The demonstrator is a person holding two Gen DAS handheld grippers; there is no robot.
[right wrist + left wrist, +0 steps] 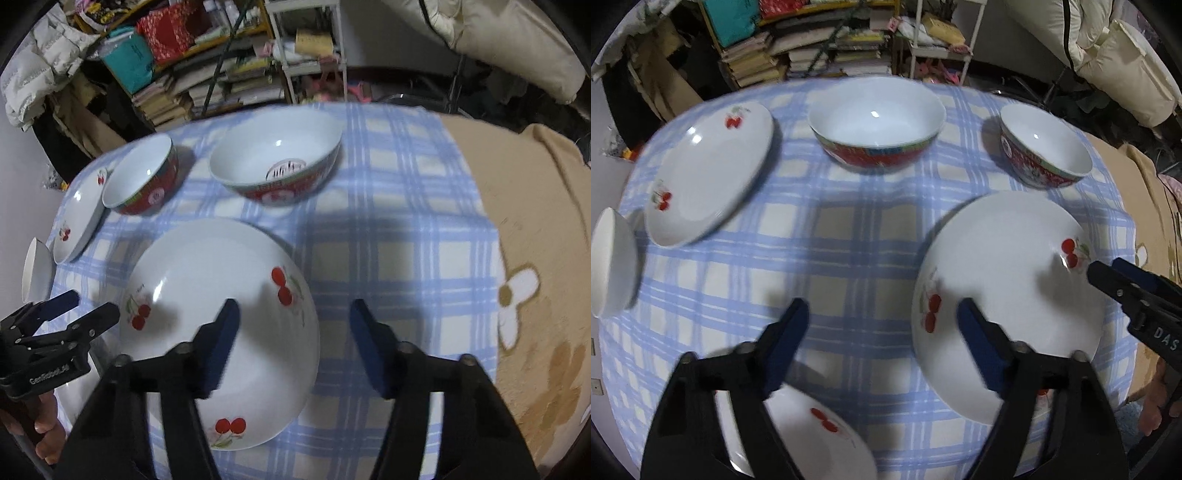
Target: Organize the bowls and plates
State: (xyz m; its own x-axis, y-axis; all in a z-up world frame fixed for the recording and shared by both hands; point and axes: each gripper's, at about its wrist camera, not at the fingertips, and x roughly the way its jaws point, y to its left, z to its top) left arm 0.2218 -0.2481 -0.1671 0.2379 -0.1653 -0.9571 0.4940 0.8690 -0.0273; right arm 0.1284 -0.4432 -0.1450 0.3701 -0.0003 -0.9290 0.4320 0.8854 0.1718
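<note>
White cherry plate (221, 314) sits under the right gripper (291, 332), whose left finger is over it. Both grippers gape, empty; left gripper (882, 332) hangs just left of the plate.

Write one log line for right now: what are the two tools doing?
left tool: open, empty, over tablecloth | right tool: open, empty, over cherry plate rim | red bowls: untouched

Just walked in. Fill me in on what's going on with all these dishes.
A person holds tongs in each hand over a checked tablecloth set with dishes. Both the left tongs and right tongs are open and empty, hovering by the nearest cherry plate. Two red-patterned bowls and other cherry plates sit apart, nothing stacked yet.
</note>
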